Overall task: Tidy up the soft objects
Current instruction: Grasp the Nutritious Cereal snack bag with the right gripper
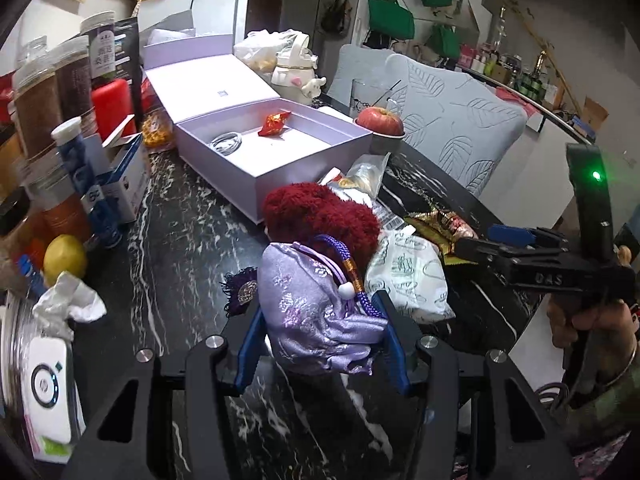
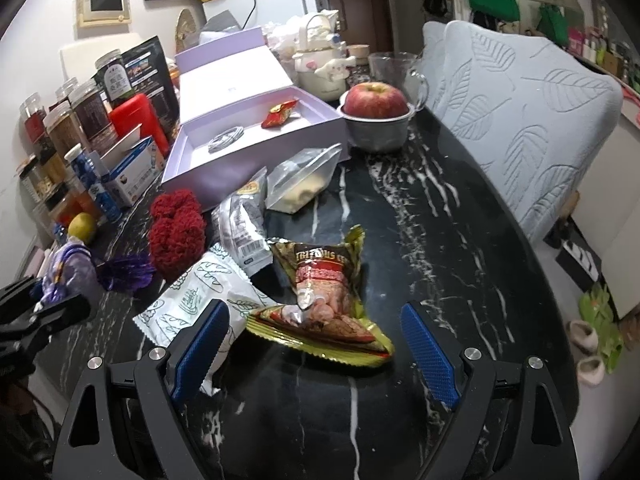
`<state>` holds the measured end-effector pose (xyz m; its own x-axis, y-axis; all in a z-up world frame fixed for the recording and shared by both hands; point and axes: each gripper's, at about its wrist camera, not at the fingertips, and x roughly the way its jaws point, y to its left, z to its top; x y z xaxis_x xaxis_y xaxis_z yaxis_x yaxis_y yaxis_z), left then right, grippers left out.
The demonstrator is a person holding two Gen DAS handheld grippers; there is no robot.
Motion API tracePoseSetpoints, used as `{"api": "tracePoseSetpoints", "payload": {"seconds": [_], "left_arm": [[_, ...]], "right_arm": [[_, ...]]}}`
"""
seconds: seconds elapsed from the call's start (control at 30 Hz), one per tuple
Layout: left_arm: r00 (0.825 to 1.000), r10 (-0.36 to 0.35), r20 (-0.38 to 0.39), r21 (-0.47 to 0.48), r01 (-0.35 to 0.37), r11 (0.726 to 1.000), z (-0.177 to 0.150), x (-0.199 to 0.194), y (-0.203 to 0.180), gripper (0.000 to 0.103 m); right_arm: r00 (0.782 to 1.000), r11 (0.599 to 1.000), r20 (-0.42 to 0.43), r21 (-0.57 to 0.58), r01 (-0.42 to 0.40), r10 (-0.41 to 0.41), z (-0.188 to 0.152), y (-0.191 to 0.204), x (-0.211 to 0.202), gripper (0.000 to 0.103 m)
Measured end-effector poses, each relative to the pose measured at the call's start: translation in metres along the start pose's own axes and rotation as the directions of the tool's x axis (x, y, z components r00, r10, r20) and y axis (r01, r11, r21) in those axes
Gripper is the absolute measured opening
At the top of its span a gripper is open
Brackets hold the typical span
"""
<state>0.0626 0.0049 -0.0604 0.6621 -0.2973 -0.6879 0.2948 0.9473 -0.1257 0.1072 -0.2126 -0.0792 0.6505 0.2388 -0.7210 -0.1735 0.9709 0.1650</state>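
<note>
Left gripper (image 1: 320,336) is clamped on a lilac brocade pouch (image 1: 316,312), its blue pads pressing the fabric from both sides, with the pouch's purple cord and white bead draped over the right-hand pad. Straight ahead of it, just past the pouch, sits a dark red woolly bundle (image 1: 320,212), and beyond that an open lilac box (image 1: 276,148) holding only a coiled cable (image 1: 226,143) and a red foil sweet (image 1: 274,123). Off to this gripper's right lie a white printed packet (image 1: 412,280) and a gold snack bag (image 1: 444,224). The right gripper (image 2: 316,340) has its jaws wide apart and holds nothing; the gold snack bag lies between its pads on the black marble table (image 2: 440,240), touching neither as far as I can tell, while the white packet lies against the left-hand pad. From this side a purple tassel (image 2: 128,274) shows on the table to the far left, beside the red bundle. Judging by the nearly bare box and the soft things scattered in front of both grippers, the sorting has hardly begun: one pouch is in hand, none looks put away, and the red bundle, the tassel and the packets remain to be dealt with
</note>
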Motion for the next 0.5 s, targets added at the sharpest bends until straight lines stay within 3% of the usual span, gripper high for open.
{"api": "tracePoseSetpoints", "payload": {"seconds": [0.23, 0.4, 0.5], "left_arm": [[1.0, 0.004, -0.031, -0.029, -0.005, 1.0, -0.01, 0.003, -0.005, 0.051], [0.999, -0.001, -0.043, -0.039, 0.0, 0.999, -0.009, 0.009, -0.009, 0.051], [0.999, 0.006, -0.048, -0.027, -0.007, 1.0, -0.009, 0.013, -0.012, 0.051]], "right_arm": [[1.0, 1.0, -0.014, -0.01, -0.003, 0.003, 0.009, -0.002, 0.014, 0.083], [0.998, 1.0, -0.06, 0.001, -0.008, 0.008, 0.014, -0.008, 0.03, 0.072], [0.997, 1.0, -0.074, 0.009, -0.004, 0.004, 0.012, -0.011, 0.034, 0.07]]}}
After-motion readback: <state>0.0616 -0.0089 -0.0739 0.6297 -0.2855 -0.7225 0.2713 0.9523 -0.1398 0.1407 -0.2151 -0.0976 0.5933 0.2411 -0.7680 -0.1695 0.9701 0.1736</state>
